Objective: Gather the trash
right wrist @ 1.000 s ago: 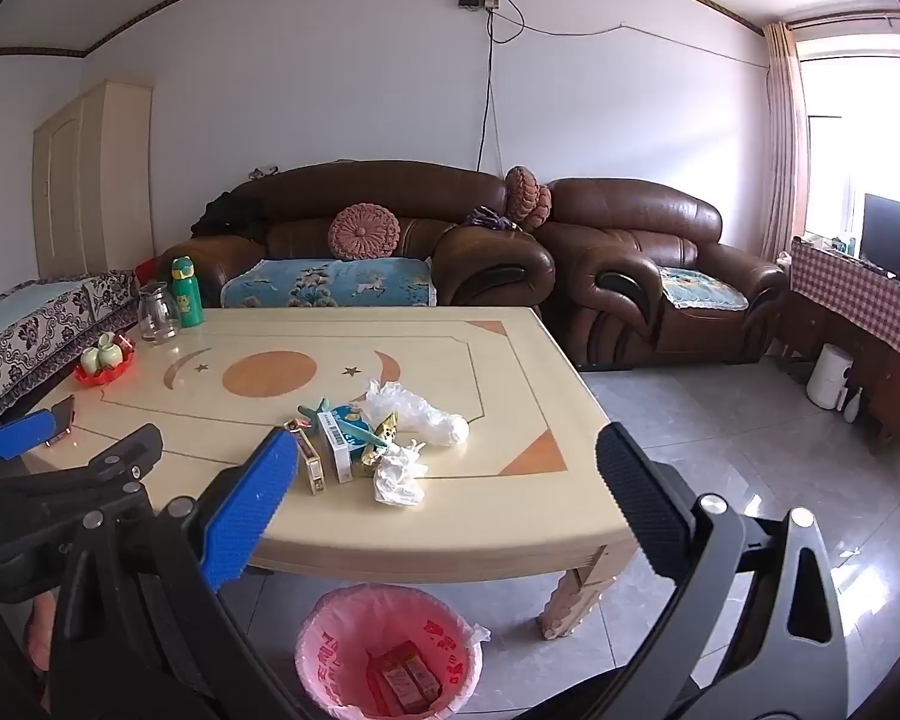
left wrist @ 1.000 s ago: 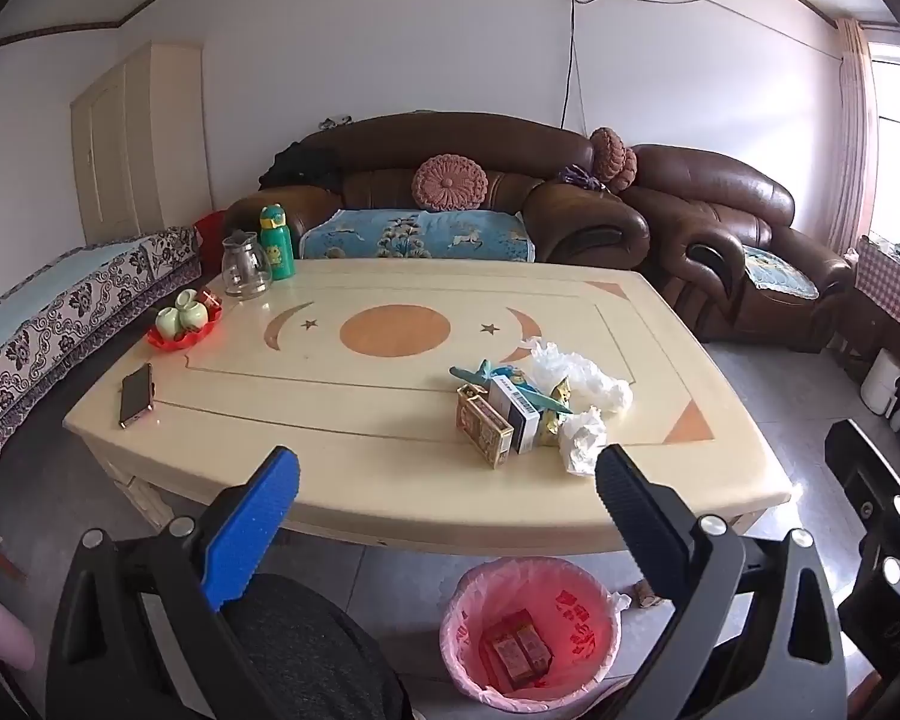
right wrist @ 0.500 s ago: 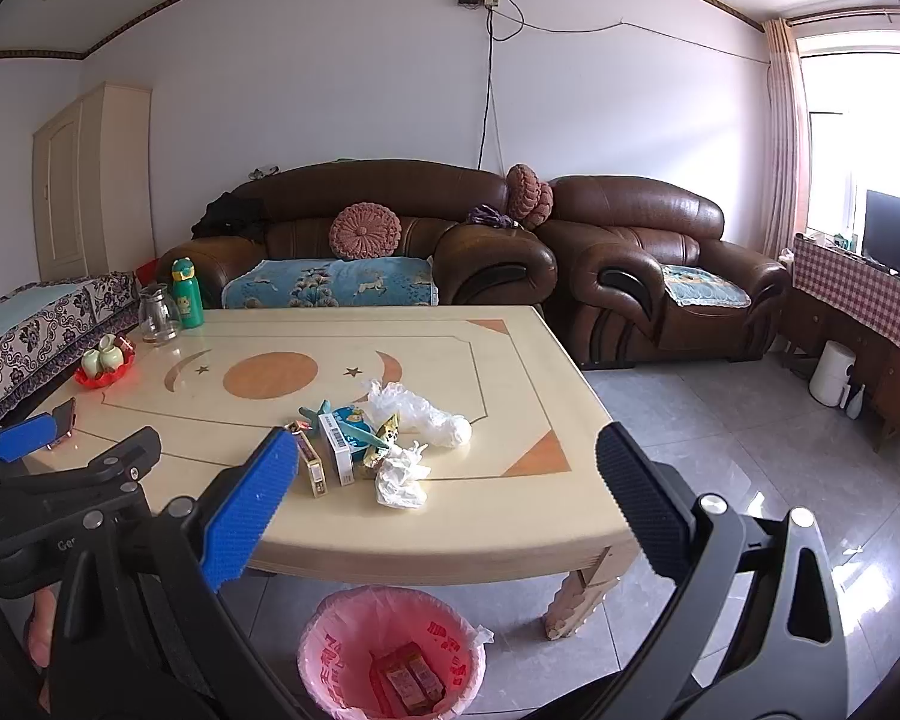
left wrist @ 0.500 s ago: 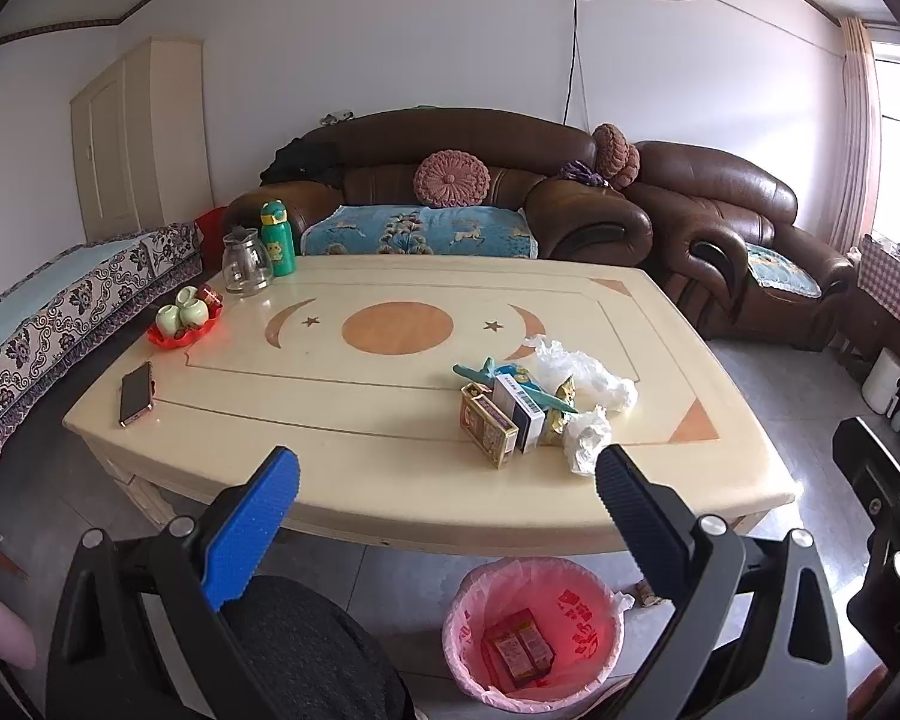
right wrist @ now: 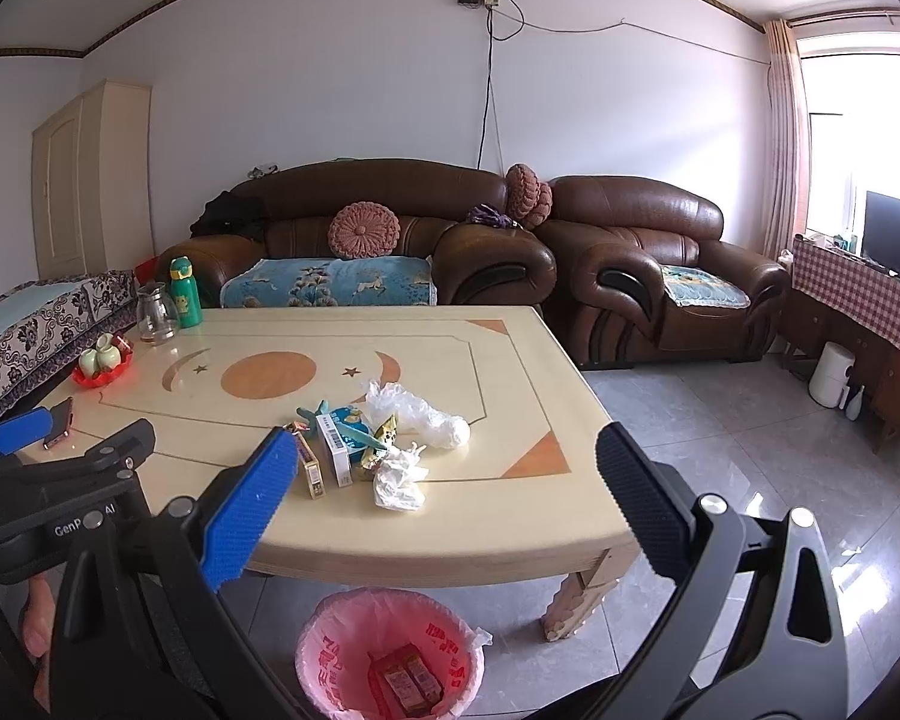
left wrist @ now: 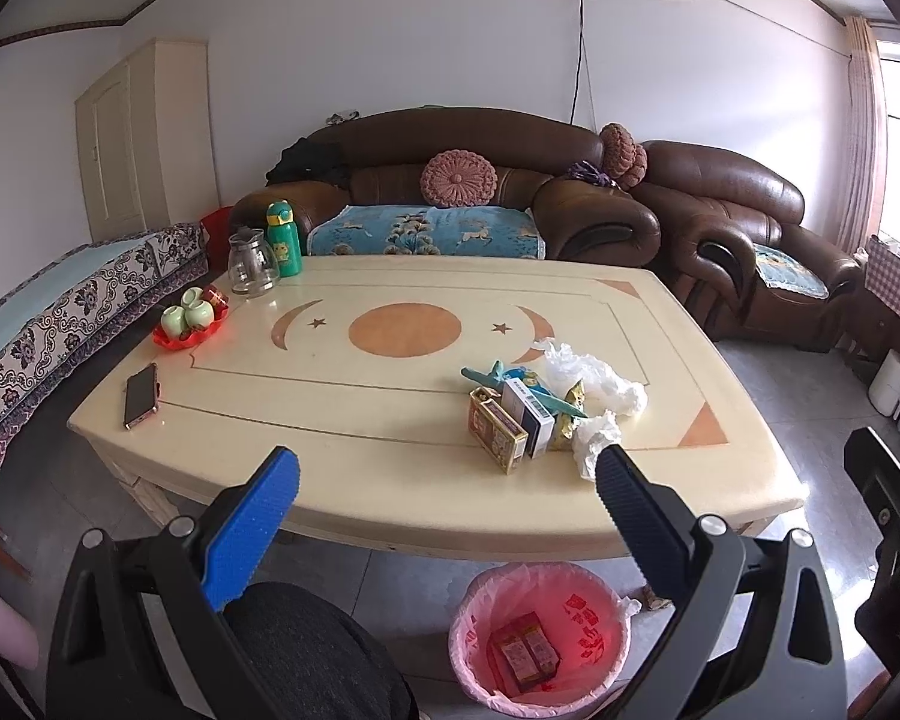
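A heap of trash lies near the front right of the cream table (left wrist: 342, 408): a red-and-gold box (left wrist: 496, 429), a white box (left wrist: 528, 417), a crumpled tissue (left wrist: 596, 443) and a clear plastic bag (left wrist: 594, 381). The right wrist view shows the same tissue (right wrist: 397, 476) and plastic bag (right wrist: 417, 414). On the floor below the table's front edge stands a pink-lined bin (left wrist: 540, 636) holding a red box (left wrist: 522, 651). My left gripper (left wrist: 444, 516) hangs open and empty in front of the table. My right gripper (right wrist: 444, 516) is open and empty too, above the bin (right wrist: 390, 654).
A phone (left wrist: 141, 394), a red dish of green cups (left wrist: 189, 324), a glass jug (left wrist: 252, 264) and a green bottle (left wrist: 283, 237) sit on the table's left side. Brown sofas (left wrist: 450, 198) stand behind. A dark stool (left wrist: 306, 654) is near my left gripper.
Both views have shifted slightly, with the table and trash sitting a little lower and closer. Both grippers stay open and empty.
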